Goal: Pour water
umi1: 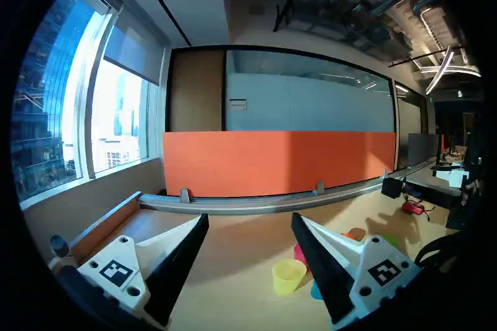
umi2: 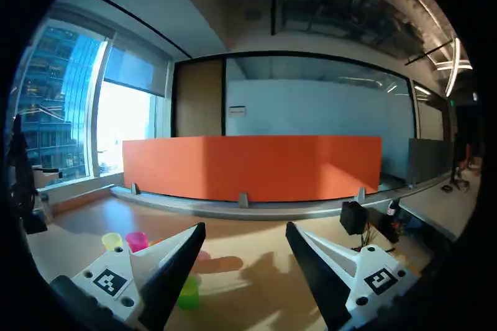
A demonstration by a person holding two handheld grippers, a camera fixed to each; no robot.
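In the left gripper view my left gripper (umi1: 250, 220) is open above the wooden desk (umi1: 248, 256), with nothing between its fingers. A yellow cup (umi1: 288, 276) stands low and right of centre, beside a pink cup (umi1: 299, 253) partly hidden behind the right finger (umi1: 323, 262), and a bit of a blue cup (umi1: 315, 292) below. An orange cup (umi1: 355, 233) and a green cup (umi1: 390, 240) sit farther right. In the right gripper view my right gripper (umi2: 244, 226) is open and empty. A yellow cup (umi2: 112, 241) and a pink cup (umi2: 136, 241) stand at lower left; a green cup (umi2: 189, 292) sits by the left finger (umi2: 174, 269).
An orange divider panel (umi2: 251, 166) on a metal rail (umi1: 261, 204) runs along the desk's far edge. Large windows (umi1: 74, 126) fill the left side. A black box (umi2: 353, 217) with cables and a red item (umi1: 412, 207) lie at the right of the desk.
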